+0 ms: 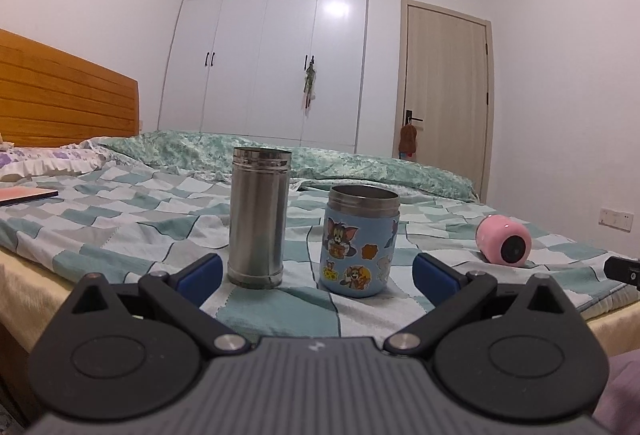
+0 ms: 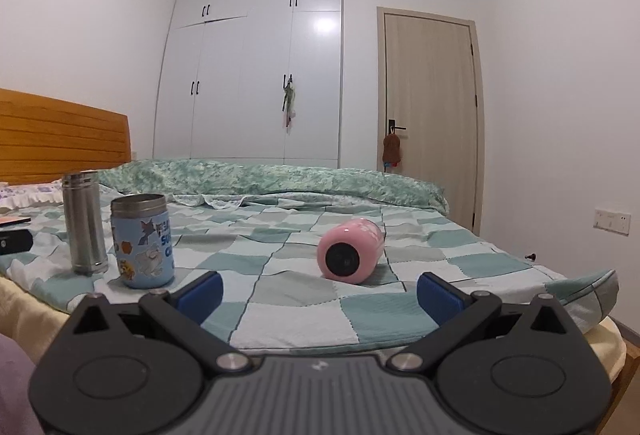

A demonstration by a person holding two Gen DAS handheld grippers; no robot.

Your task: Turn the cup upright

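Observation:
A pink cup (image 2: 350, 251) lies on its side on the checked bedspread, its round end towards me; it also shows at the right of the left wrist view (image 1: 504, 240). A tall steel cup (image 1: 258, 217) and a short blue cartoon cup (image 1: 360, 241) stand upright, mouths up; both also show at the left of the right wrist view, the steel cup (image 2: 85, 223) and the blue cup (image 2: 142, 241). My left gripper (image 1: 318, 275) is open and empty, just in front of the two upright cups. My right gripper (image 2: 320, 293) is open and empty, a short way in front of the pink cup.
The bed's near edge (image 2: 360, 345) runs just under both grippers. A folded green quilt (image 2: 280, 177) lies across the back of the bed. A wooden headboard (image 1: 60, 95) is at the left. A flat pink book (image 1: 24, 195) lies at the far left.

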